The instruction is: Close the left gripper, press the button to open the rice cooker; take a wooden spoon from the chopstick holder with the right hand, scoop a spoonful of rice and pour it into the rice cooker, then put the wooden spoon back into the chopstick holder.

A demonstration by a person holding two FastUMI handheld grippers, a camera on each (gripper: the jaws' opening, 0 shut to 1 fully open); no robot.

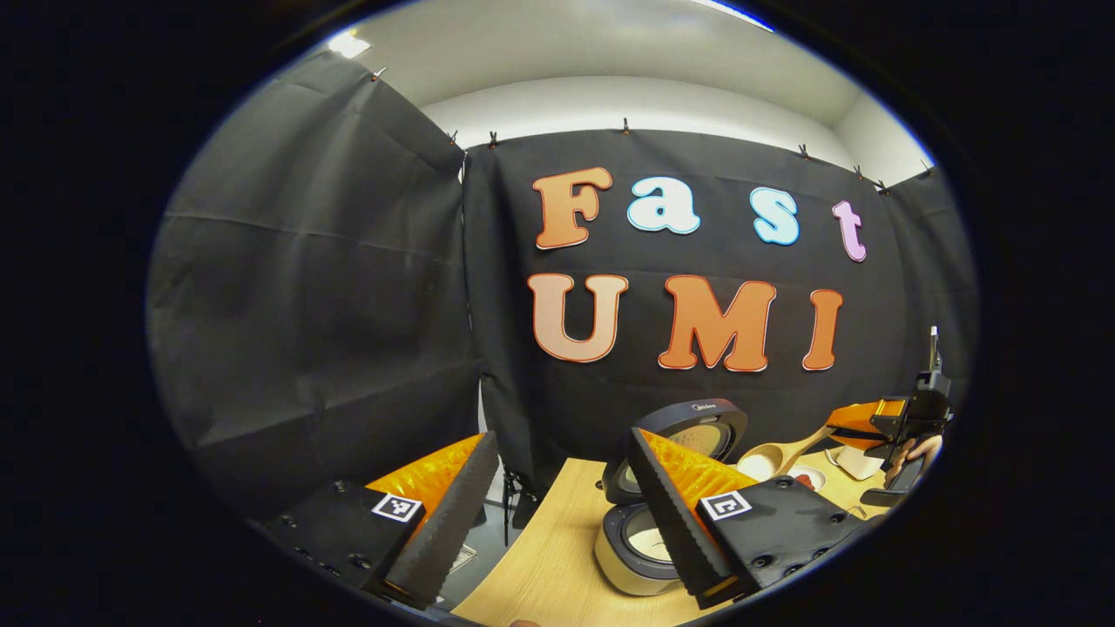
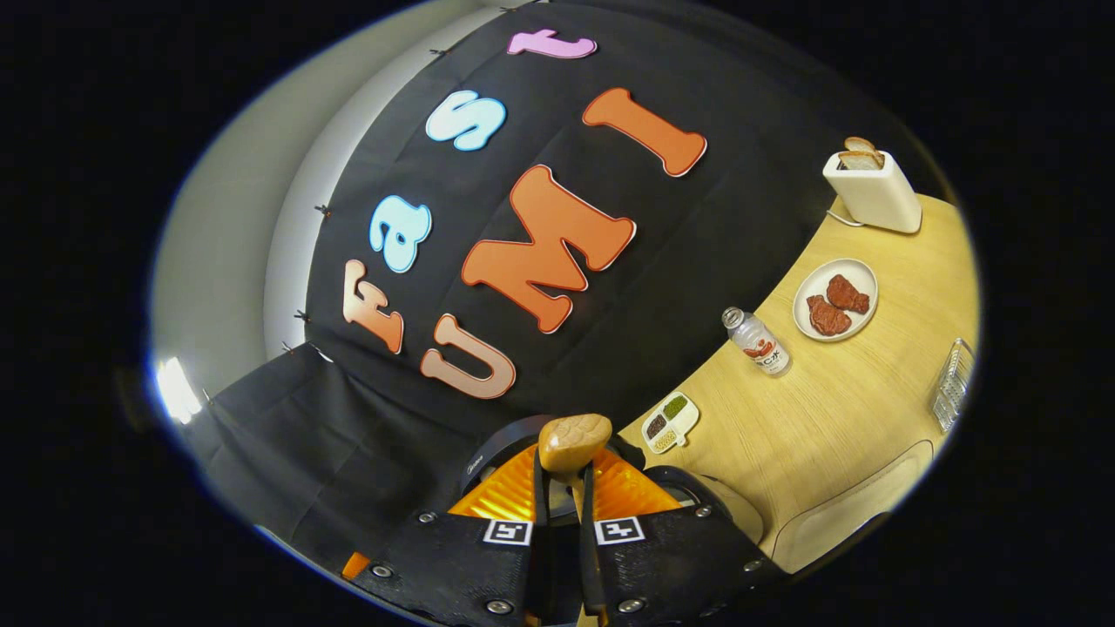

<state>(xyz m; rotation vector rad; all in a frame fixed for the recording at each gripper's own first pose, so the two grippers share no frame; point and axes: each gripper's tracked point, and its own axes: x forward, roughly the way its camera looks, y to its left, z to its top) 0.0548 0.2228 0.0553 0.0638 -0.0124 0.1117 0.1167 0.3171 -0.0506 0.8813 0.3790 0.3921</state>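
The rice cooker (image 1: 623,549) stands open on the wooden table, its round lid (image 1: 692,431) tipped up behind the pot. My left gripper (image 1: 557,527) hangs open just in front of it, holding nothing, its right finger overlapping the cooker. Farther right, my right gripper (image 1: 858,425) holds the wooden spoon (image 1: 775,457), whose bowl points toward the cooker's lid. In the right gripper view, my right gripper (image 2: 559,492) is shut on the spoon's handle and the spoon bowl (image 2: 573,441) sticks out above the cooker's lid (image 2: 488,461). That view is rolled sideways. I cannot tell whether rice lies in the spoon.
On the table (image 2: 836,418) beyond the cooker are a small divided dish (image 2: 671,421), a bottle (image 2: 758,341), a plate with meat (image 2: 834,299), a white toaster (image 2: 871,187) and a clear rack (image 2: 951,383). A hand (image 1: 919,453) holds the right gripper.
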